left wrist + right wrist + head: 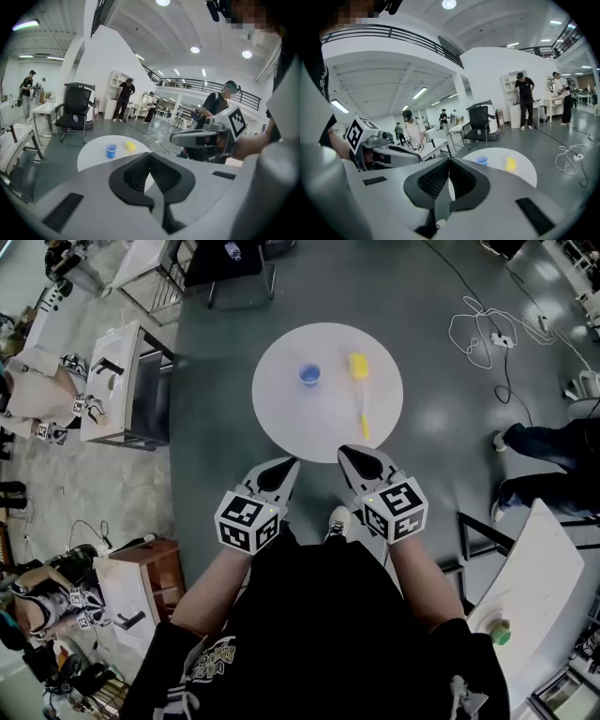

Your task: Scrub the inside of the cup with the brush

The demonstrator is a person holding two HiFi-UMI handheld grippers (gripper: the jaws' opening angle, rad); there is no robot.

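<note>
1. My left claw (pixel 280 469) and right claw (pixel 353 457) are both fully closed and hold nothing. They hover side by side at the near rim of the round white bench (pixel 281 423).
2. The blue cup (pixel 309 374) stands upright on the far half of the bench. The yellow brush (pixel 361 395) lies just to its right, not touching it, with its handle pointing towards me.
3. Around the bench I see a black chair (pixel 230 263) beyond it, a white cable (pixel 483 334) looped on the floor, a bystander's legs (pixel 548 442) at right and a white side table (pixel 117 381) at left.
4. My shoe (pixel 337 519) shows between the claws.
5. In both gripper views the claw body covers the near bench and the brush handle. The cup's inside is too small to read.
</note>
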